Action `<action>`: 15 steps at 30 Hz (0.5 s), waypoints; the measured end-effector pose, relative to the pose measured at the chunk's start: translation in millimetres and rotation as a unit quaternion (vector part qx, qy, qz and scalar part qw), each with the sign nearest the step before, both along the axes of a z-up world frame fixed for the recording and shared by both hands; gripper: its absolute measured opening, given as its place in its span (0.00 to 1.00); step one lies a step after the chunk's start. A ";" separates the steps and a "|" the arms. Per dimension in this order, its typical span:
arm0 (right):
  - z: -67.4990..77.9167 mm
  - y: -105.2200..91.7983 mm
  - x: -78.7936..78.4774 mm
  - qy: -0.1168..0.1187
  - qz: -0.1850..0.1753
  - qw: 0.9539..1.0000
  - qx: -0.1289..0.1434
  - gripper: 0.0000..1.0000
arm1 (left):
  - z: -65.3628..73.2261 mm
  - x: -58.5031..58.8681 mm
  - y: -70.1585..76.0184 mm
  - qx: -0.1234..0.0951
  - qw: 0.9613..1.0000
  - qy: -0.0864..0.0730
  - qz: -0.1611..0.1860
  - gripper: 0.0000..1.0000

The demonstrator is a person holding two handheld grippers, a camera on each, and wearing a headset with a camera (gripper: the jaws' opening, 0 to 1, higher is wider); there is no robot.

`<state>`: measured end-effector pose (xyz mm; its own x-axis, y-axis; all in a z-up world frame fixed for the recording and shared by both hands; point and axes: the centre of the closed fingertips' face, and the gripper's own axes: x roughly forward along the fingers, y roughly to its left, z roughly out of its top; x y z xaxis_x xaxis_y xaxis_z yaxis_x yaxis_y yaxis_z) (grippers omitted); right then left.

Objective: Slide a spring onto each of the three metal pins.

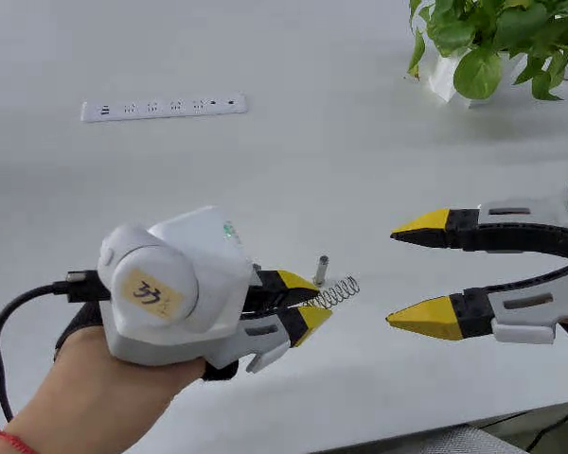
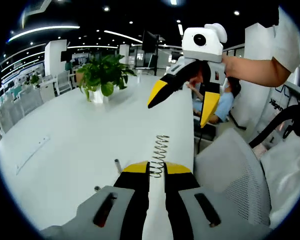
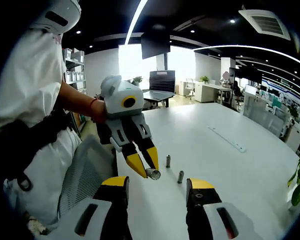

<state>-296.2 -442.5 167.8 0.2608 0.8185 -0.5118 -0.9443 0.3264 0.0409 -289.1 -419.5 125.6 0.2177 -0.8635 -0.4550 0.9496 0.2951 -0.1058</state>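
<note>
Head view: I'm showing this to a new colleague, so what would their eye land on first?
The left gripper, low in the middle of the head view, is shut on a spring that sticks out past its jaws. The right gripper faces it from the right, jaws wide open. Just beyond the spring a metal pin stands upright on the white table, and a leafy plant sits at the far right.

Open table (image 1: pixel 360 170) around two pins (image 3: pixel 168 160); plant (image 1: pixel 497 38) and power strip (image 1: pixel 164 107) well apart.
</note>
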 end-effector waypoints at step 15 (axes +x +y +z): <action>0.9 36.8 -4.2 0.023 0.077 0.996 -0.031 0.19 | 21.1 -8.6 10.9 -0.063 0.998 0.001 0.024 0.07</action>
<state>-300.4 -405.7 168.7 0.1090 0.8130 -0.5719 -0.9811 0.1806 0.0698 -297.7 -408.5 146.7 0.2589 -0.9026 -0.3441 0.9346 0.3240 -0.1468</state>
